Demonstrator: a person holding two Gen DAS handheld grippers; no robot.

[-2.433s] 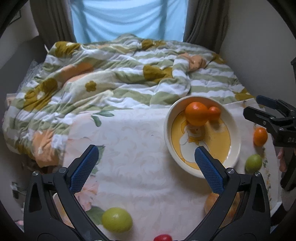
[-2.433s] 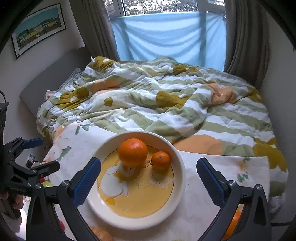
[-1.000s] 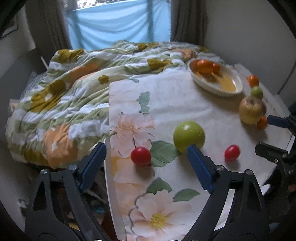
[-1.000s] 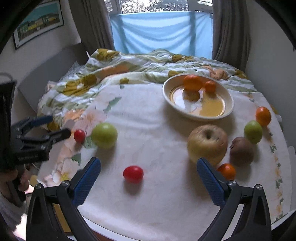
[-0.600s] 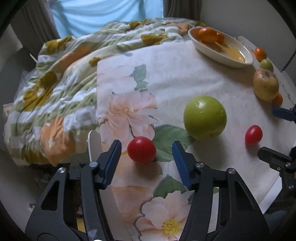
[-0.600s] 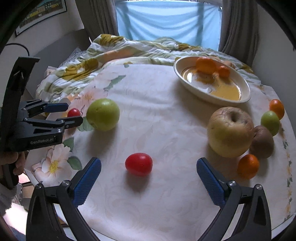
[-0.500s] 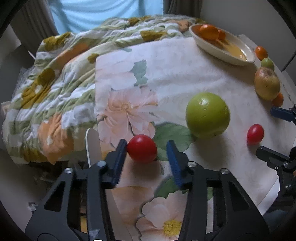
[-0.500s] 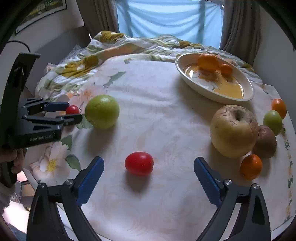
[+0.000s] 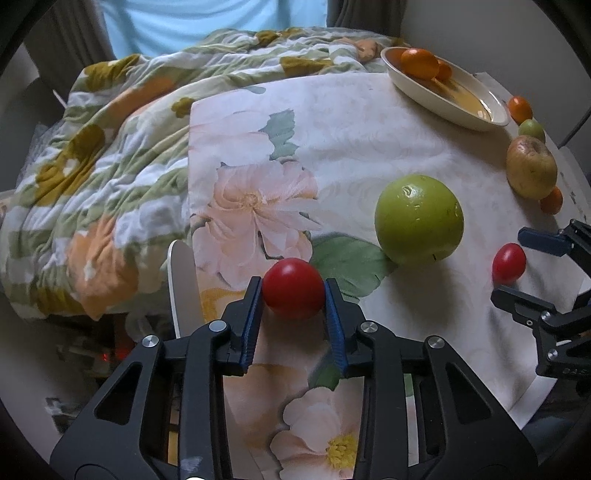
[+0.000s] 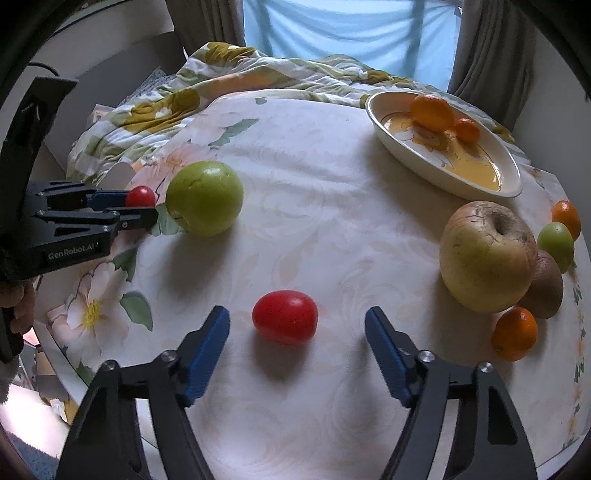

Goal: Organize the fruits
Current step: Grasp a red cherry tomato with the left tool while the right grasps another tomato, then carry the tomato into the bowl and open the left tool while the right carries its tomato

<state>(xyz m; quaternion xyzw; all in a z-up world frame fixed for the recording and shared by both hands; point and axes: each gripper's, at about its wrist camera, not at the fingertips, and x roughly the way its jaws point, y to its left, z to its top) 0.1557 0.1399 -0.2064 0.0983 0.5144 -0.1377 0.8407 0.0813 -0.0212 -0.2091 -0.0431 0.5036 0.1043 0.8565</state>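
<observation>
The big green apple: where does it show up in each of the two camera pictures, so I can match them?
Left wrist view: the big green apple sits right of centre, up and to the right of the round red tomato pinched in the left gripper.
Right wrist view: the same apple lies at upper left, beside that gripper.
Shared landmark: the cream bowl holding two oranges, at the table's far side.

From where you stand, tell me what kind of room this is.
Most likely a bedroom at home: a rumpled floral quilt lies beside the cloth-covered table, with a curtained window behind.
</observation>
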